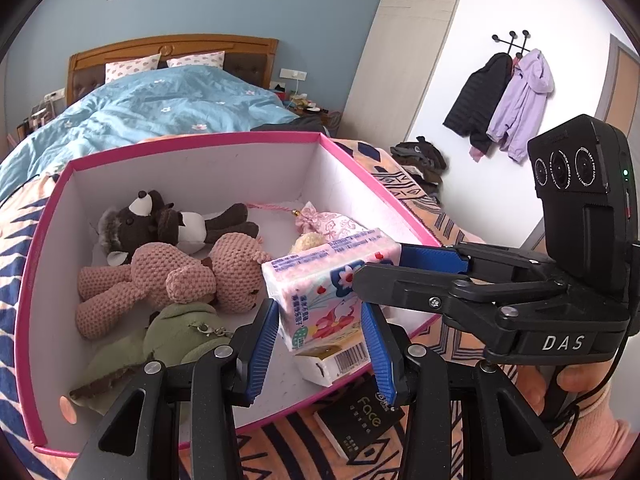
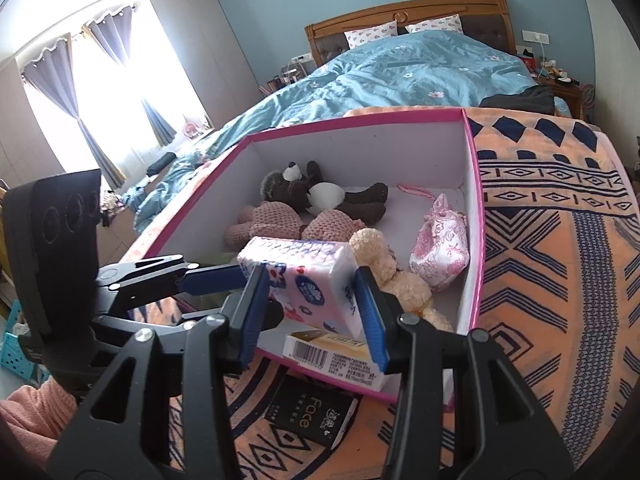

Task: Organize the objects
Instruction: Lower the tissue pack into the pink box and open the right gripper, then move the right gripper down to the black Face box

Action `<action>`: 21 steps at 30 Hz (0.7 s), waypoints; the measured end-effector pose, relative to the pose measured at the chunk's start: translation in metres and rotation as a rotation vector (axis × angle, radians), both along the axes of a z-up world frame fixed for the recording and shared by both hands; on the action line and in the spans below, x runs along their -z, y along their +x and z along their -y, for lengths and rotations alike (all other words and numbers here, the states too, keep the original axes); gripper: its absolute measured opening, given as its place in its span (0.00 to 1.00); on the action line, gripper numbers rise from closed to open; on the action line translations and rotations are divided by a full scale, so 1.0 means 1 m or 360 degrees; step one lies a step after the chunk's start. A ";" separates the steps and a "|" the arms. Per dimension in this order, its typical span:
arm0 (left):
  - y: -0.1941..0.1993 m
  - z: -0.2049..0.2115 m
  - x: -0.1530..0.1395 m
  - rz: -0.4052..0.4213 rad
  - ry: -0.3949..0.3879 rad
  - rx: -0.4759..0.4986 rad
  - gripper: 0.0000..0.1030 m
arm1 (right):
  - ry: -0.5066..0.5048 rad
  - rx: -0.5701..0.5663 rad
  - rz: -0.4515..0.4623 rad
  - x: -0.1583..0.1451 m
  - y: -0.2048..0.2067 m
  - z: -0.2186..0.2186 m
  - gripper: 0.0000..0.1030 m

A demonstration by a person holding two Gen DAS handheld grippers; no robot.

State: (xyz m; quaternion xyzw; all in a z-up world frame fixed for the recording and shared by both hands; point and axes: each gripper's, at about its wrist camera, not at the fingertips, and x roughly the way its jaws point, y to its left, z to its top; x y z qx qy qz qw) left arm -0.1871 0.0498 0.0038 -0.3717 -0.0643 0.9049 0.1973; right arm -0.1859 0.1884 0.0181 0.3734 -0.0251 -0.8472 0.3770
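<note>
Orange patterned blanket (image 2: 560, 208) covers the bed under your pink-rimmed box (image 2: 474, 184); beyond the box lie a blue duvet (image 1: 160, 108) and a wooden headboard (image 2: 404, 12). Just in front of the box, a black packet (image 2: 310, 412) reads "Face", and the right gripper's body shows "DAS". Over the box's near rim, your left gripper (image 1: 324, 344) and right gripper (image 2: 316, 316) both clamp one pink tissue pack (image 1: 324, 284) from opposite sides, jaws narrowed against it, above a barcoded pack (image 2: 336, 360).

"Face" on black pack (image 2: 310, 414), "DAS" on right tool (image 1: 563, 343)
</note>
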 end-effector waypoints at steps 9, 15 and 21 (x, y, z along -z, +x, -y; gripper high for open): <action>0.007 0.008 0.003 -0.0010 -0.0020 -0.0076 0.41 | 0.0071 0.0066 -0.0066 0.002 0.003 -0.001 0.46; 0.033 0.013 -0.005 -0.0118 -0.0016 -0.0071 0.48 | 0.0016 -0.0005 -0.0131 -0.005 0.026 -0.012 0.51; 0.067 0.013 -0.011 -0.0245 0.0005 -0.0004 0.55 | -0.0042 -0.0103 -0.0141 -0.005 0.051 -0.026 0.54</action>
